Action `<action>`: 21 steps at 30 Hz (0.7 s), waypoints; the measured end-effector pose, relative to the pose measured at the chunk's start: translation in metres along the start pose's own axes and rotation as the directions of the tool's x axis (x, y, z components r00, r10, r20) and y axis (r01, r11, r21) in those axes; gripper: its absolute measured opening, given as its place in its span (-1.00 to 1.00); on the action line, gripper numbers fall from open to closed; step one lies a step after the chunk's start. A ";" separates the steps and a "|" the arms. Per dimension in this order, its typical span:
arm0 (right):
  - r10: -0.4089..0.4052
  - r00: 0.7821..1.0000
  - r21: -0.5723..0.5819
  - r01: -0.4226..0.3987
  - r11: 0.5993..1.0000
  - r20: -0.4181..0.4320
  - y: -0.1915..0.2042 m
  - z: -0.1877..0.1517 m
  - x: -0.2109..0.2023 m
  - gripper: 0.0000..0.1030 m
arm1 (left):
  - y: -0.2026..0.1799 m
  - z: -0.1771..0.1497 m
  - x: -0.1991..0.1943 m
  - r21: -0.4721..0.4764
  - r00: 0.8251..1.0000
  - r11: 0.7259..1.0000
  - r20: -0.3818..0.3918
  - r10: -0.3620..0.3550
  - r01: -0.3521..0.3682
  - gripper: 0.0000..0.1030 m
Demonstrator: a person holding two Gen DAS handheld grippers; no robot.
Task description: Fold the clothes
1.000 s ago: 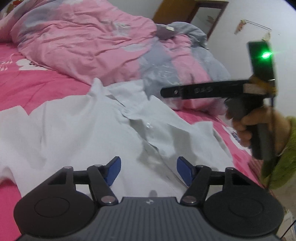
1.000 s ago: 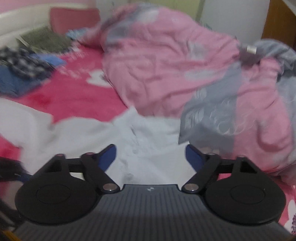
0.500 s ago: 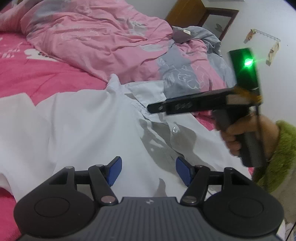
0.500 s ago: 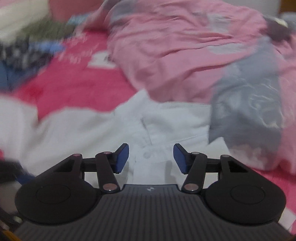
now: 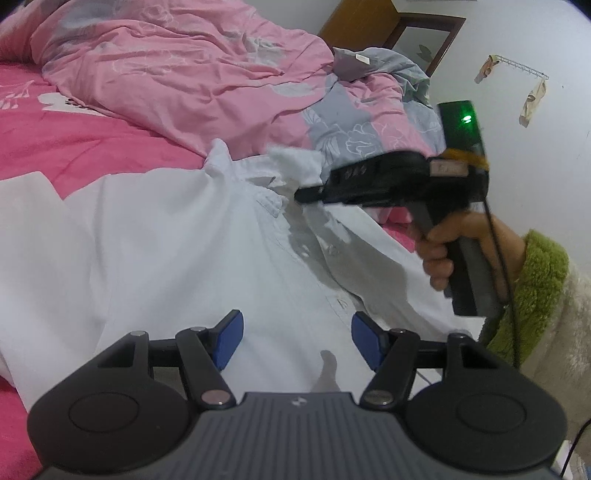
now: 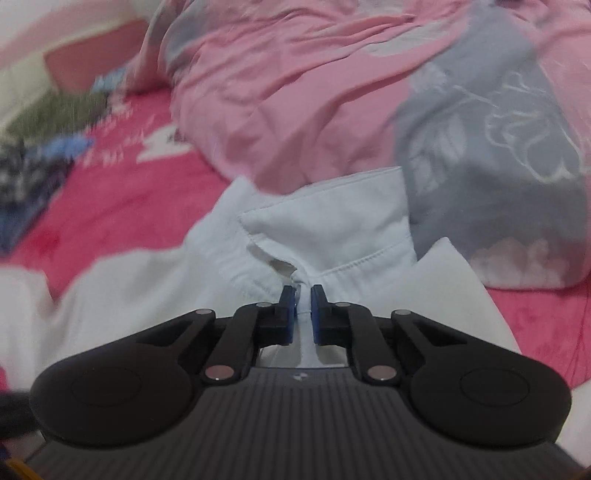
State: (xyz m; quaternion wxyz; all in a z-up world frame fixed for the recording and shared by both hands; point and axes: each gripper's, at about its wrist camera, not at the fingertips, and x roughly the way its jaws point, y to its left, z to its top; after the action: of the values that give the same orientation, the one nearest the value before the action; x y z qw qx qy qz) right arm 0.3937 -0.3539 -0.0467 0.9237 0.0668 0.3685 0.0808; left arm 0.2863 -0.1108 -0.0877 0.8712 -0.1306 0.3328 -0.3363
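A bright pink bedsheet (image 5: 92, 147) with white print covers the bed. A crumpled pink-and-grey quilt (image 5: 192, 70) lies heaped at its far side. A wooden cabinet (image 5: 354, 26) stands against the white wall (image 5: 517, 33), where a hook rail (image 5: 521, 68) carries small hanging items.

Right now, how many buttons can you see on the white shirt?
2 on the white shirt: one button mid-placket under the right gripper's shadow, another button lower down. More may be hidden in folds or blur.
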 end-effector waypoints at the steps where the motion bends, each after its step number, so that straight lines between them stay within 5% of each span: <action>1: 0.023 1.000 0.025 -0.024 0.999 0.019 -0.003 0.003 -0.002 -0.85 | 0.000 0.000 0.000 0.002 1.000 1.000 0.000 0.001 -0.001 0.27; 5: 0.101 0.994 0.051 -0.104 0.993 0.052 -0.004 0.009 0.001 -0.85 | 0.001 -0.001 0.000 0.000 1.000 1.000 0.000 -0.002 0.002 0.27; 13: 0.062 0.998 0.012 -0.062 0.998 -0.023 0.002 0.002 0.034 -0.68 | 0.002 -0.002 0.000 -0.006 1.000 1.000 0.006 -0.018 0.018 0.34; 16: 0.062 0.998 0.056 -0.062 0.996 0.004 -0.004 0.004 0.003 -0.21 | 0.004 -0.002 -0.001 -0.016 1.000 0.999 0.009 -0.028 0.028 0.34; 21: 0.080 0.988 0.123 -0.096 0.988 0.132 -0.022 -0.005 -0.118 -0.19 | 0.006 -0.004 -0.002 -0.030 0.999 0.999 0.016 -0.042 0.042 0.35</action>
State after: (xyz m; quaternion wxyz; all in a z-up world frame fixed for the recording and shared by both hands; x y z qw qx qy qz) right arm 0.3084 -0.3982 0.0247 0.9345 0.1476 0.3102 0.0933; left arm 0.2857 -0.1052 -0.0924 0.8644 -0.1536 0.3282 -0.3484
